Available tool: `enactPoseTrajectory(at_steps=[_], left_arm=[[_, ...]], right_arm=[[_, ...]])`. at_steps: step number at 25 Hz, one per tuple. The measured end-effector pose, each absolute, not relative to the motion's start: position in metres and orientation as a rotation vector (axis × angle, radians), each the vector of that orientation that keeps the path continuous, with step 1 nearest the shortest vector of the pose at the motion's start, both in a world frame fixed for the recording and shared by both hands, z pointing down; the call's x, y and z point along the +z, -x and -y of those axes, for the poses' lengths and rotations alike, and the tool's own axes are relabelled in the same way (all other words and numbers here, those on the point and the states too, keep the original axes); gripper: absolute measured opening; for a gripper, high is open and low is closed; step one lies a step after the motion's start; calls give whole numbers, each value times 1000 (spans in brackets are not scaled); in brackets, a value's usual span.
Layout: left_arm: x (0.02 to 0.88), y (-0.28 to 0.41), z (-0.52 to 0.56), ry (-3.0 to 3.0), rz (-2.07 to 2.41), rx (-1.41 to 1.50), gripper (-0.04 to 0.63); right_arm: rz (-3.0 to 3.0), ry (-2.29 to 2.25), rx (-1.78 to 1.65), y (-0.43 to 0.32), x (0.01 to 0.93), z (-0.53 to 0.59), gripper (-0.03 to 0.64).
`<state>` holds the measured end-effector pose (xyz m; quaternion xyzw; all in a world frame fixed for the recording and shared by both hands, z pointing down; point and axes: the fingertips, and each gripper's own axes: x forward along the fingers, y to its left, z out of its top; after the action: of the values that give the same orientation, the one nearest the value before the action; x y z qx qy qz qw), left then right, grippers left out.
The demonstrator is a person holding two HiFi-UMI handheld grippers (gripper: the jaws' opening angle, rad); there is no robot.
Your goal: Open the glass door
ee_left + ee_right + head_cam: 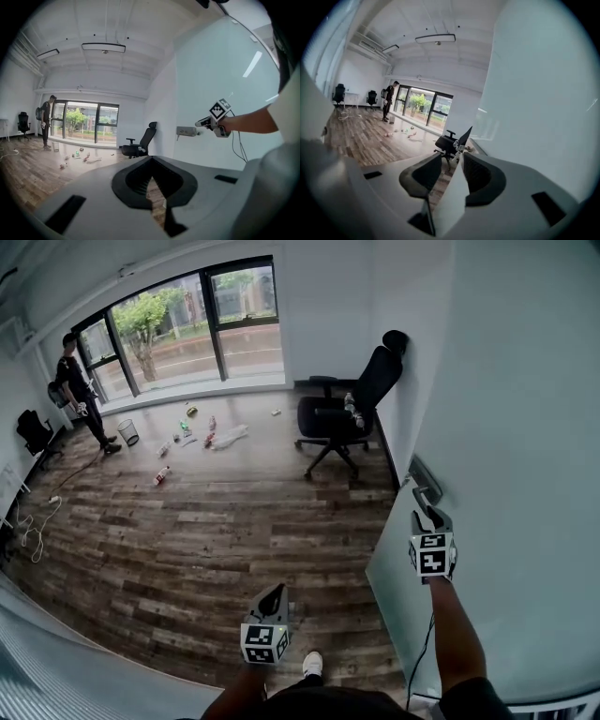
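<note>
While the left arm and the right arm both stretch forward, two tongs show, one in each hand. Far ahead and to the left of the left tongs, one person stands by the window. One small bin is just beside them, and a scatter of litter lies on the wooden floor. The left tongs are low over that floor and point nearly level, jaws closed tip to tip with nothing between them. Ahead, between the two tongs, one black office chair stands against the wall. The right arm reaches farther out, so the right tongs sit ahead and to the right of the left pair, just short of the one door handle. Their jaws stand fairly wide. The pale edge of the one glass door runs between them, close against the right jaw and clear of the left, so it is not clamped. The door's frosted pane fills the space to the right of the right tongs.
</note>
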<state>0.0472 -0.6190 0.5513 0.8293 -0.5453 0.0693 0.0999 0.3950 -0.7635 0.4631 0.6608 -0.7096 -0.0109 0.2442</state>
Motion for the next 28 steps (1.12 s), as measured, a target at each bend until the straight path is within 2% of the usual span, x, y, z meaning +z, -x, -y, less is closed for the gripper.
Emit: enactPoseTrajectory(at_steps=[5, 8, 11, 28], left_arm=[[535, -55, 575, -2485, 1617, 182, 2], [531, -58, 544, -2498, 1627, 184, 2], [530, -60, 519, -2488, 1620, 180, 2], [540, -45, 440, -2507, 1548, 183, 2]], right_arm=[[2114, -1838, -28, -339, 456, 670, 132], [2158, -1829, -53, -318, 464, 622, 46], [2201, -1832, -46, -307, 470, 586, 17], [2261, -1805, 90, -233, 520, 438, 15]])
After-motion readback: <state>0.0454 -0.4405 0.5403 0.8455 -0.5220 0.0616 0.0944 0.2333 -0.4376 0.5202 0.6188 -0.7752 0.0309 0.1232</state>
